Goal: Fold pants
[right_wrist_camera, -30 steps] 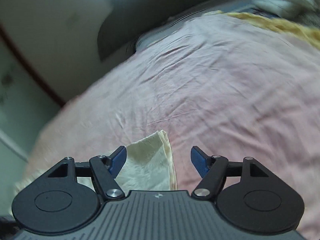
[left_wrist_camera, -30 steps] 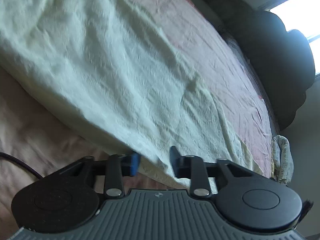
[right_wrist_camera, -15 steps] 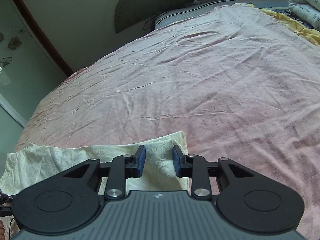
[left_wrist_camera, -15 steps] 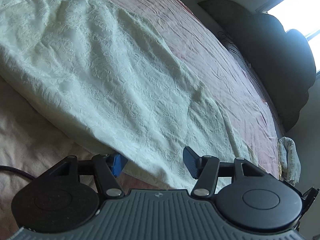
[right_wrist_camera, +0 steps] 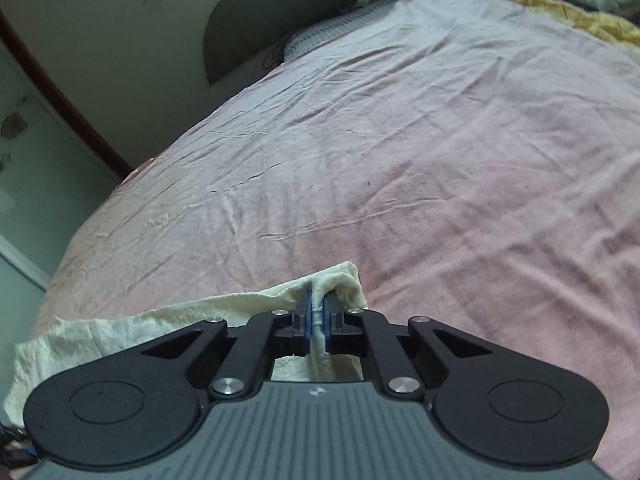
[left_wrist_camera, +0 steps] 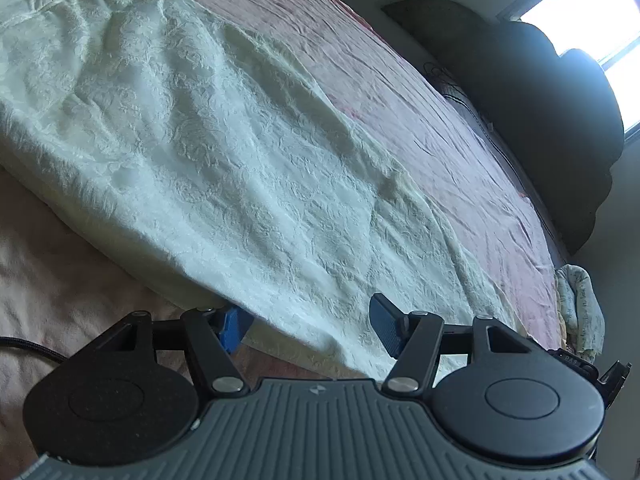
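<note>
The pale cream textured pants point(left_wrist_camera: 224, 168) lie spread across a pink bed sheet point(left_wrist_camera: 460, 152). My left gripper point(left_wrist_camera: 308, 326) is open, its blue pads wide apart, with the near edge of the pants lying between them; the left pad sits partly under the cloth. In the right wrist view my right gripper point(right_wrist_camera: 318, 312) is shut on a corner of the pants point(right_wrist_camera: 340, 284), cloth bunched between the pads. The rest of the pants edge point(right_wrist_camera: 120, 332) trails off to the left.
A dark headboard point(left_wrist_camera: 560, 120) stands at the far end of the bed below a bright window point(left_wrist_camera: 600, 12). A folded patterned cloth point(left_wrist_camera: 580, 304) lies at the bed's edge. A yellow blanket point(right_wrist_camera: 572, 12) lies at the far right. A black cable point(left_wrist_camera: 28, 348) runs at left.
My right gripper has closed on the pants corner, from wide open a second ago. My left gripper has opened wider around the pants edge.
</note>
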### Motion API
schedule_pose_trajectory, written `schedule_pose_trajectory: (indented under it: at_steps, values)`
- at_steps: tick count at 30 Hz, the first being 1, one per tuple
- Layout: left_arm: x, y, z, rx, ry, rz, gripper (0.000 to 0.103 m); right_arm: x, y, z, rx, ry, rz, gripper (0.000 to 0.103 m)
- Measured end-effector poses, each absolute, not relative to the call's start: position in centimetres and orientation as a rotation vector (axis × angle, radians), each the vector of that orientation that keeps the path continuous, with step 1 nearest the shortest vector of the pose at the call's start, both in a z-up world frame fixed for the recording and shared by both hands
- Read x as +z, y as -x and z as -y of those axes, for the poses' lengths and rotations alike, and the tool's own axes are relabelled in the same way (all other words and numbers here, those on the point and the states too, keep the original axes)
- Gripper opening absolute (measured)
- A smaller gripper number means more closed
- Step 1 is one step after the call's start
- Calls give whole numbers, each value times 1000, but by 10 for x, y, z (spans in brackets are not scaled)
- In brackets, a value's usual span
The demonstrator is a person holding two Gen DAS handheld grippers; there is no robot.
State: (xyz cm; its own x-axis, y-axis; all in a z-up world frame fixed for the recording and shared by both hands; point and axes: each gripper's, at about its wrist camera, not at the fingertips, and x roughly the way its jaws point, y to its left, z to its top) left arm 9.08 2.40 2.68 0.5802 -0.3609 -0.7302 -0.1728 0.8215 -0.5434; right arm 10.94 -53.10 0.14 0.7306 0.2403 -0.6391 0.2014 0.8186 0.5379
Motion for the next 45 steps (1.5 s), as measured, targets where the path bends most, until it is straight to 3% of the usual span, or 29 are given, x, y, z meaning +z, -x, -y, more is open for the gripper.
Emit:
schedule_pose_trajectory:
  at_steps: [2,9,11,14,21,28,29,30,31,39,42,45]
  values:
    - [30,-91,-30,-133,621,-979,67,9,-100,541,-6,-689,-718,14]
    - [61,-57,-55,-157,403,-935,67,56,-63,513,12,-600,-601,15]
    - [68,-50,-67,-118,384,-890,69,59,-63,488,68,-566,-632,34]
    - [68,-52,-100,26,444,-848,71,54,-69,447,135,-508,-689,49]
    - [59,-63,-208,308,880,-788,71,48,-64,392,210,-365,-803,49]
    - [39,-88,-246,354,985,-800,71,41,-55,395,184,-429,-834,50]
    - [41,-89,-246,372,963,-778,69,37,-56,396,168,-429,-847,50]
    - [43,-90,-246,406,923,-765,50,32,-56,397,152,-435,-858,49]
    - [46,-88,-242,443,863,-764,20,28,-57,399,139,-437,-871,49]
    - [64,-71,-243,458,766,-662,12,19,-50,397,124,-393,-873,49]
    - [42,-76,-257,500,787,-738,12,17,-50,400,132,-408,-868,49]
    - [46,-76,-249,474,743,-711,9,16,-51,400,142,-437,-860,57]
